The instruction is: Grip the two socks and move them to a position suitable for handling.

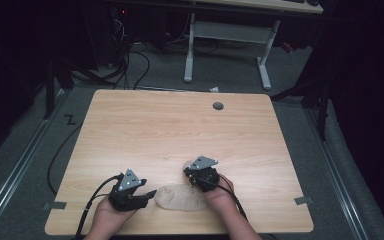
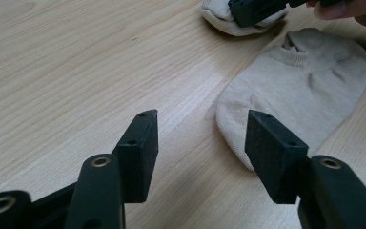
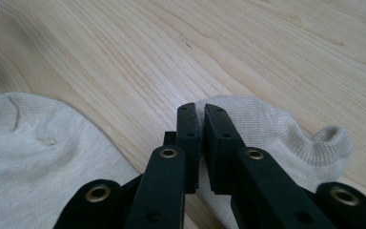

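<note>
Our right gripper (image 3: 202, 112) has its jaws pinched together on the edge of a small beige ankle sock with a ribbed cuff (image 3: 286, 133), which lies bunched on the pale wooden table (image 1: 170, 120) just beyond the other sock. In the high view this gripper (image 1: 194, 172) sits near the table's front edge, right of centre, with the gripped sock (image 1: 187, 165) peeking out at its far side.

Our left gripper (image 2: 200, 138) stands with its jaws spread wide and nothing between them, hovering low over the wood, one jaw reaching over the toe end of a second beige ankle sock lying flat (image 2: 300, 81). From above, that flat sock (image 1: 180, 197) rests between our two hands, close to the near edge, and the left gripper (image 1: 147, 196) is just at its left end.

We judge the work to be at an early stage: one sock is seized, the other is not yet grasped, and the two remain separate, neither stacked, aligned nor folded together. What is left, it seems, is to close on the flat sock and bring the pair together.
</note>
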Available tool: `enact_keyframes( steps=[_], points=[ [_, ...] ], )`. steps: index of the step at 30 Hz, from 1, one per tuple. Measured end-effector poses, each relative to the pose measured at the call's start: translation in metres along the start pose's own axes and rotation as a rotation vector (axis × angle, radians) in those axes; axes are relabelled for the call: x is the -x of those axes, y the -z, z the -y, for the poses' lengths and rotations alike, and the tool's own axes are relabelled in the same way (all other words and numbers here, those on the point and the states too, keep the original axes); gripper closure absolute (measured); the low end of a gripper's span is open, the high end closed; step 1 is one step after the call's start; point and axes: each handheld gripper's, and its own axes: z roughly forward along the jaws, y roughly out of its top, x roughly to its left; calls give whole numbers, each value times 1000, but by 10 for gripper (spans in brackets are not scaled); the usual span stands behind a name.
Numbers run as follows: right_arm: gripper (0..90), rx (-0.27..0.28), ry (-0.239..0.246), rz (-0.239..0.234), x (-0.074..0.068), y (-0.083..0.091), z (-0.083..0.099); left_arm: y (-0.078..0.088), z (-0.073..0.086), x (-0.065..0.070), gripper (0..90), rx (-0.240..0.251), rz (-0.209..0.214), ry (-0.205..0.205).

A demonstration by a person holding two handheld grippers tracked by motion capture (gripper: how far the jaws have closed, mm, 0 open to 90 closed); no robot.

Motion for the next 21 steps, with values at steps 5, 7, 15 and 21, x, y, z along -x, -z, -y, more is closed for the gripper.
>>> enact_keyframes(
  steps=[5, 7, 15, 21],
  points=[
    [844, -6, -1, -11, -2, -1, 0, 0, 0, 0, 454, -1, 0, -1],
    [839, -7, 4, -11, -3, -3, 1, 0, 0, 0, 454, -2, 1, 0],
    [856, -9, 8, -15, -4, -3, 0, 0, 0, 0, 454, 1, 1, 2],
    [857, 45, -14, -10, -2, 9, -2, 0, -1, 0, 452, 4, 4, 8]
  ],
)
